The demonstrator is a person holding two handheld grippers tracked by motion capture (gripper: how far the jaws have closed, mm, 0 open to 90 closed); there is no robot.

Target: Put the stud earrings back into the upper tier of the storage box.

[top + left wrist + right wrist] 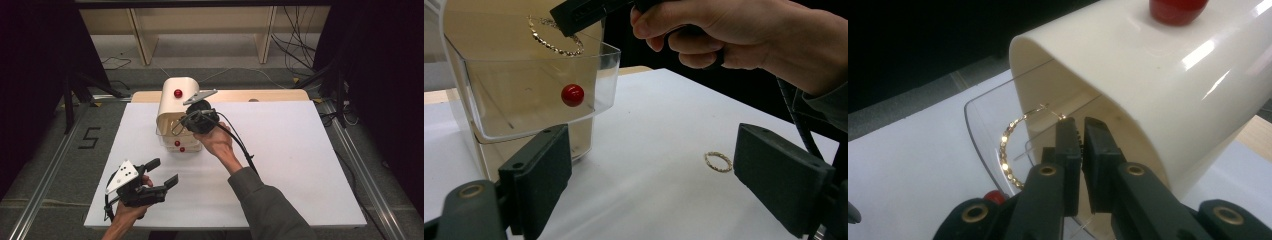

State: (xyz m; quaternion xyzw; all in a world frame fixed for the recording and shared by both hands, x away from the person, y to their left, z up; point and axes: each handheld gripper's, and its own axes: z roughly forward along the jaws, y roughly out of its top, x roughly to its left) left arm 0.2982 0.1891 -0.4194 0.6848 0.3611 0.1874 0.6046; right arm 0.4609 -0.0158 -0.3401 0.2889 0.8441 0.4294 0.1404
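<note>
The right hand-held gripper [1082, 131], clamping the hoop [1009, 150], is needing a steady, level lowering into the drawer [979, 116], left hand-held gripper [164, 172] gaping.

White table [280, 165] w/ cream drawer box [176, 107] (clear trays) standing on it; small gold ring [718, 161] lies nearby.

A: Right gripper view check?
B: Right gripper [1081, 131] jaws nearly closed, thin gap left, pinching a gold beaded hoop [1007, 150]. The hoop sticks out to the jaws' left.
A: Where is it?
B: Over the clear drawer [979, 115], pulled out of the cream cabinet [1168, 85]. The tips sit at the cabinet's opening.
A: Anything else?
B: Red knob [1175, 9] on the cabinet top, a second red knob [994, 196] low beside the gripper. White table [913, 165] underneath.
</note>
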